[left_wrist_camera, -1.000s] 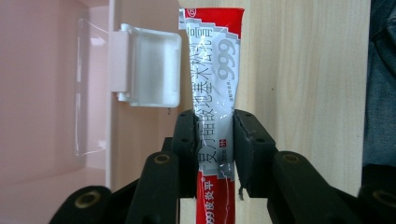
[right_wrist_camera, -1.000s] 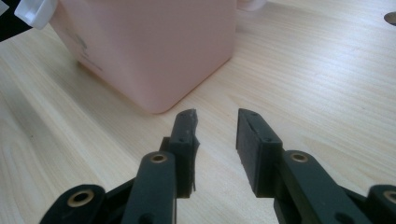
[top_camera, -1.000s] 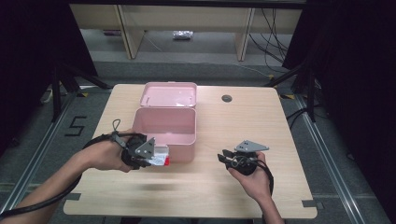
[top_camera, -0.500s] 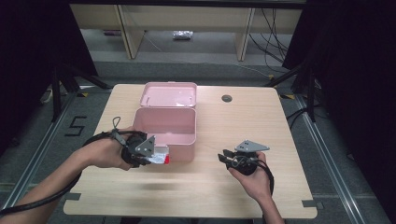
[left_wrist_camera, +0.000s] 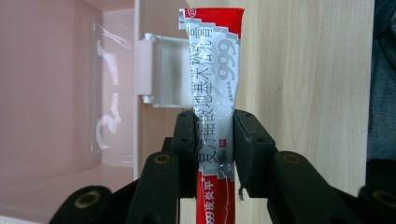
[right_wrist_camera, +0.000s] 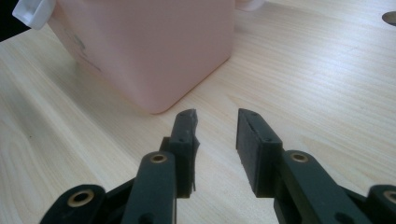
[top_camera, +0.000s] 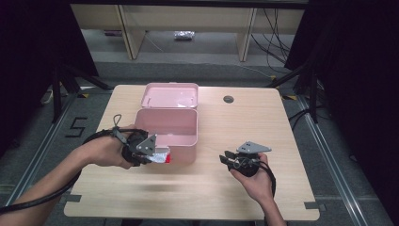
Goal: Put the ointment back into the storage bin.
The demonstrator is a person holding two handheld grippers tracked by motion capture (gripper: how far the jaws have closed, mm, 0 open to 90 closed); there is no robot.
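A: Start at the near edge of the table (top_camera: 188,202). What sits closest?

B: The right gripper (top_camera: 225,159), held in a hand near the front right part of the table. Its jaws stand apart with nothing between them, just bare wood below. In the right gripper view (right_wrist_camera: 215,122) they face a corner of the pink box (right_wrist_camera: 144,51).

A: And the left one?

B: The left gripper (top_camera: 160,157) hovers near the front left, just beside the box's near wall. Its pads are clamped on a red and silver tube (left_wrist_camera: 212,93), gripping it around the middle. In the high view the tube (top_camera: 162,158) sticks out toward the box's front.

A: Farther back?

B: The pink box (top_camera: 165,128) stands open at the table's centre, its lid (top_camera: 170,95) laid back toward the far edge. Beyond, near the far edge to the right, a round grommet hole (top_camera: 228,99).
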